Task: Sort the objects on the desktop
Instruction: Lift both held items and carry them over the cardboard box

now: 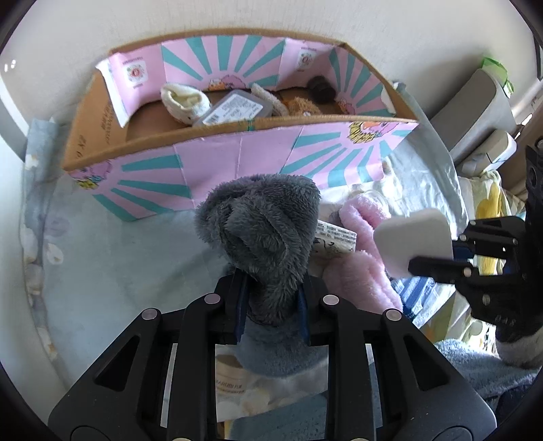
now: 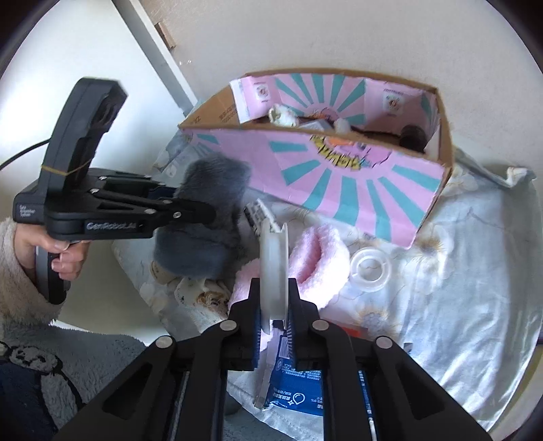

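Grey fleece sock [image 1: 261, 244]: fuzzy, clamped in left gripper [image 1: 271, 315], before pink-teal box [image 1: 237, 159]; white flat case [image 2: 274, 271]: edge-on, pinched by right gripper [image 2: 274, 322]; "GenRobot.AI" on handle.

cream wall [image 1: 305, 20], floral bedsheet [image 2: 458, 305], daylight

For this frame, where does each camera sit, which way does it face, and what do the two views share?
Left wrist: on the left gripper, angled down at the grey fuzzy sock it clamps; the right gripper shows at the right edge.
Right wrist: on the right gripper, angled down at the white flat case it clamps; the left gripper, hand and sleeve show.
Shared: pink cardboard box, pink sock, both held items.
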The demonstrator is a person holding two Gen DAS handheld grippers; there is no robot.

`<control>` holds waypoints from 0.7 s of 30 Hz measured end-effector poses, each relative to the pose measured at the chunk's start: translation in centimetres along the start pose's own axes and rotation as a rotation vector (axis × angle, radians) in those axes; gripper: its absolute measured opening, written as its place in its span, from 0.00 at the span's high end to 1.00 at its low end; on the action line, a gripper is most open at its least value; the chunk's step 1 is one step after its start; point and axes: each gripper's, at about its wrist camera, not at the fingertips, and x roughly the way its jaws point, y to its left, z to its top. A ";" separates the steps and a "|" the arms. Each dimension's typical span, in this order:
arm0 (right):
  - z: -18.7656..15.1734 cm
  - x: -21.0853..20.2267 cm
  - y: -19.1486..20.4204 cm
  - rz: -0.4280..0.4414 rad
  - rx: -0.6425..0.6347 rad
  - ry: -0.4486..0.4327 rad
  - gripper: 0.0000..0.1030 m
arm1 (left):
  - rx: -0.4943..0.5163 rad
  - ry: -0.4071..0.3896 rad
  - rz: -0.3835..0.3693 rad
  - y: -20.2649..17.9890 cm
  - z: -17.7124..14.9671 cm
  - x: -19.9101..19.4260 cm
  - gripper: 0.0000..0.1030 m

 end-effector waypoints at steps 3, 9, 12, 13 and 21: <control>0.3 -0.6 -0.1 -0.008 0.006 -0.014 0.89 | 0.005 -0.010 0.003 0.1 0.1 -1.0 0.80; 1.3 -1.6 -0.2 -0.019 0.011 -0.028 0.89 | 0.010 -0.041 0.003 0.3 0.7 -3.5 0.80; 2.2 -2.3 -0.2 -0.038 0.003 -0.035 0.89 | 0.020 -0.079 0.005 0.3 1.7 -5.3 0.80; 2.7 -2.6 -0.2 -0.045 0.003 -0.040 0.89 | 0.021 -0.089 0.005 0.3 2.0 -5.8 0.80; 6.8 -4.6 0.0 -0.081 -0.034 -0.066 0.89 | 0.037 -0.152 0.013 0.8 5.4 -8.7 0.80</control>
